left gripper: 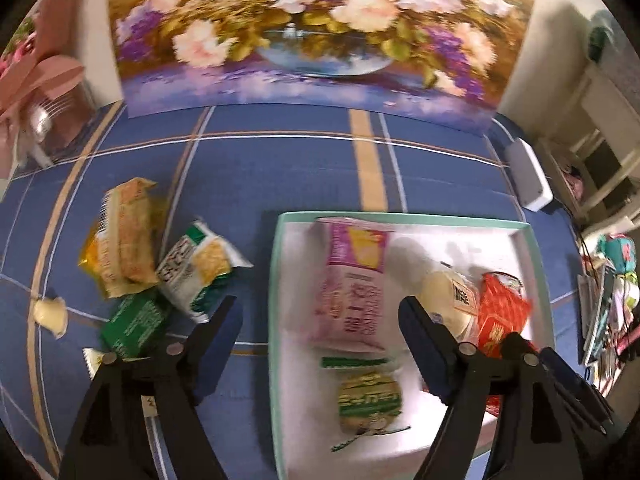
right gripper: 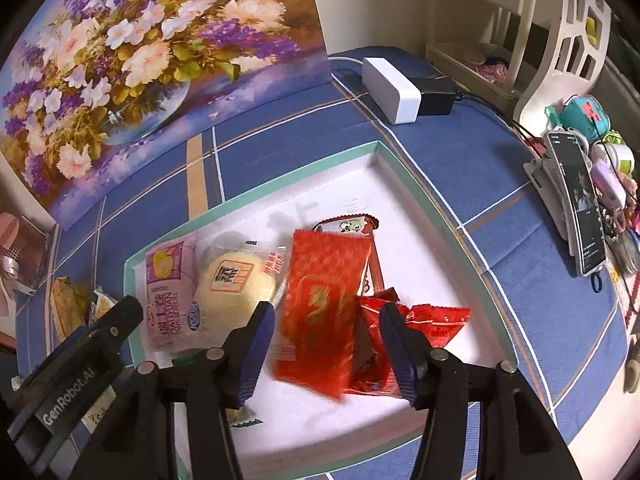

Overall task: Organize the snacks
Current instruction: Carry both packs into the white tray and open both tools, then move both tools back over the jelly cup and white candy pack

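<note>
The left gripper (left gripper: 320, 344) hangs with its jaws spread wide and nothing between them, straddling the near left rim of the shallow white tray (left gripper: 276, 280). The right gripper (right gripper: 326, 344) is likewise wide open, holding nothing, above the red packet (right gripper: 320, 304) lying in the tray's near right part. Left of that packet sit a round pale bun (right gripper: 236, 280) and a pink packet (right gripper: 168, 292); a green-and-yellow packet (left gripper: 370, 400) lies nearest in the tray. Left of the tray, on the blue plaid cloth (left gripper: 280, 168), loose snacks (left gripper: 160, 264) lie heaped together. Bare cloth runs beyond the tray to the flower painting (left gripper: 312, 28) standing at the far edge. A white box (right gripper: 390, 84) sits far right, and a phone on a stand (right gripper: 580, 200) lies right of the tray amid clutter.
</note>
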Demonstrator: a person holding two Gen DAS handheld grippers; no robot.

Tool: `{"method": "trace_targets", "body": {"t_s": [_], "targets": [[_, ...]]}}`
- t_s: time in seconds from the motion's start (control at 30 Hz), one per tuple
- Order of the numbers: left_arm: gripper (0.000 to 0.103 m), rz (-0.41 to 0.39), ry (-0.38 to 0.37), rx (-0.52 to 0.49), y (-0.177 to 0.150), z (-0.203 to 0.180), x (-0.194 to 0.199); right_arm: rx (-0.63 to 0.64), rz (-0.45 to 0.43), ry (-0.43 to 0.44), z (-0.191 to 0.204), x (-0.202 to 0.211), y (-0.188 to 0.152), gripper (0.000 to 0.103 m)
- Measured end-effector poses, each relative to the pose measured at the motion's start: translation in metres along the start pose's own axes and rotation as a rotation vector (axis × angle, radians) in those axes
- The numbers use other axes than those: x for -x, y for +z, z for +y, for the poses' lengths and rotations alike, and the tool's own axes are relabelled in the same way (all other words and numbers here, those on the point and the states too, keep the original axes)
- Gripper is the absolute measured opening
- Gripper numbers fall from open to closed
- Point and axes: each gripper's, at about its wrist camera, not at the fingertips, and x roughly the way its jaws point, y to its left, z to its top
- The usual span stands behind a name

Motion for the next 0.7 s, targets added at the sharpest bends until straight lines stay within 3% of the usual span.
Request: {"method": "trace_targets", "body": {"t_s": [0.13,0.17,0.23,0.3,0.37,0.43,0.7], "targets": [[0.081,0.010,0.039,0.019,-0.002,0.008,-0.001,0.008,-0.005,-0.001,0.002,0.002,0.000,0.062],[0.081,0.009,0.046,0.025,-0.003,0.009,-0.001,0.010,-0.009,0.000,0.002,0.003,0.000,0.065],[0.084,0.001,0.071,0.040,-0.003,0.013,0.001,0.010,-0.022,0.002,0.003,0.004,0.000,0.082],[0.100,-0.014,0.105,0.056,-0.003,0.018,0.004,0.015,-0.032,0.002,0.004,0.006,0.001,0.089],[0.100,-0.027,0.124,0.075,-0.004,0.024,0.006,0.022,-0.037,0.001,0.005,0.006,0.001,0.091],[0.100,-0.025,0.134,0.091,-0.004,0.030,0.006,0.023,-0.038,-0.003,0.006,0.005,0.000,0.101],[0.100,-0.031,0.167,0.171,-0.011,0.053,0.011,0.026,-0.054,0.020,0.011,0.006,-0.002,0.103]]}}
